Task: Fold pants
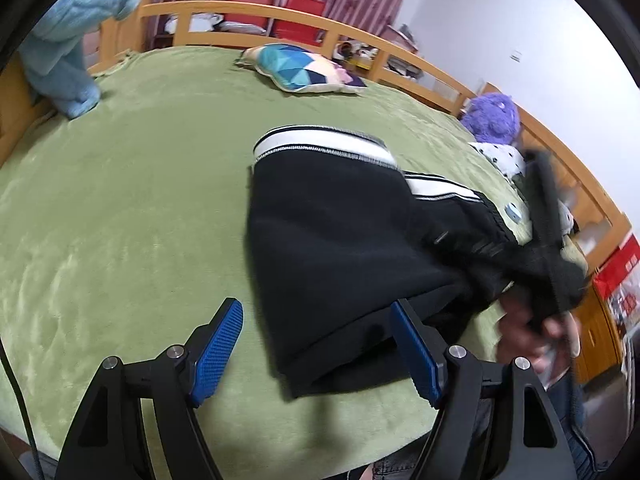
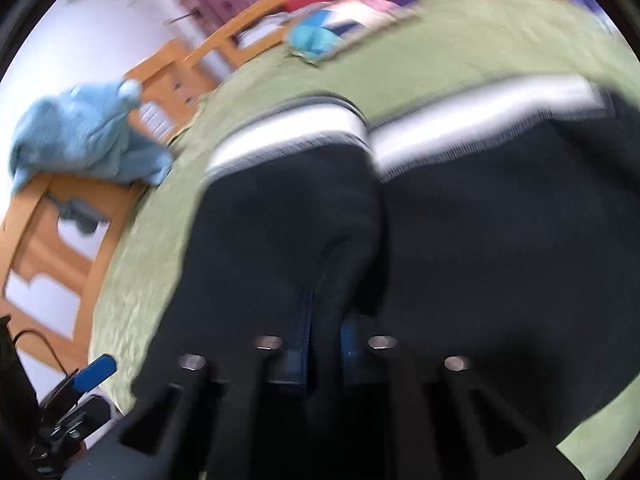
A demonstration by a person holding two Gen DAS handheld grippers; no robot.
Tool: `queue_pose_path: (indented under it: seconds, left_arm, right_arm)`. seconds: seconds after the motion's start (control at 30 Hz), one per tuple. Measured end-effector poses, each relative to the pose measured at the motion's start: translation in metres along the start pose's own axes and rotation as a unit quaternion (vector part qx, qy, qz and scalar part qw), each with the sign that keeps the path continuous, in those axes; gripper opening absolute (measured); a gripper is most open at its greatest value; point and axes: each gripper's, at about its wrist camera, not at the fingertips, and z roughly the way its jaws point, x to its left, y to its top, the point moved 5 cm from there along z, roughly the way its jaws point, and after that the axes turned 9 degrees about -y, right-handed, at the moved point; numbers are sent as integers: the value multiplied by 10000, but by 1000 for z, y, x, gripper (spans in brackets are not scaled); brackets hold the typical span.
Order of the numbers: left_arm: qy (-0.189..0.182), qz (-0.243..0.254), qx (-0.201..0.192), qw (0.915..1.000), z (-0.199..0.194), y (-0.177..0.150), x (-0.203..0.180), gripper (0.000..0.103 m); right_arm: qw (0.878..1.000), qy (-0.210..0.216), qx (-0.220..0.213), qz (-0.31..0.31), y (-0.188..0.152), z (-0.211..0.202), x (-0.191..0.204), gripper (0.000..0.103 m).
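Note:
Black pants (image 1: 340, 248) with white stripes lie on the green bed cover (image 1: 140, 200), waistband toward the far side. My left gripper (image 1: 320, 340) is open and empty, its blue pads just above the cover; the right pad sits at the near edge of the pants. My right gripper (image 2: 325, 320) is shut on a bunched fold of the pants (image 2: 280, 220) and lifts it; the view is blurred. In the left wrist view the right gripper (image 1: 548, 264) shows at the right, holding the black cloth.
A blue plush toy (image 1: 76, 40) sits at the far left corner by the wooden bed rail (image 1: 280, 16). A patterned pillow (image 1: 304, 68) lies at the far side. A purple plush (image 1: 496, 114) sits at the right.

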Motion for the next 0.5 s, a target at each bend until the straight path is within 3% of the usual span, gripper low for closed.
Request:
queue_pose_path:
  seconds: [0.13,0.3,0.37,0.5]
  left_arm:
    - [43,36,-5,10000,3,12,0,74]
    - [49,172,8,9998,13,21,-12,74]
    - [-38,176,71,9998,23,22,-20,74]
    - [-281,296,264,9988,46,23,-46,74]
  right_arm:
    - [9943,70,-969,-441,50,-71,-2,9]
    - [9791,-872,-1836,-31,81,-147,-89,10]
    - [9765,-1425,-1608,155,78,-142,-134,11]
    - [9748,-2142,-438,434,45,-83,-210,26]
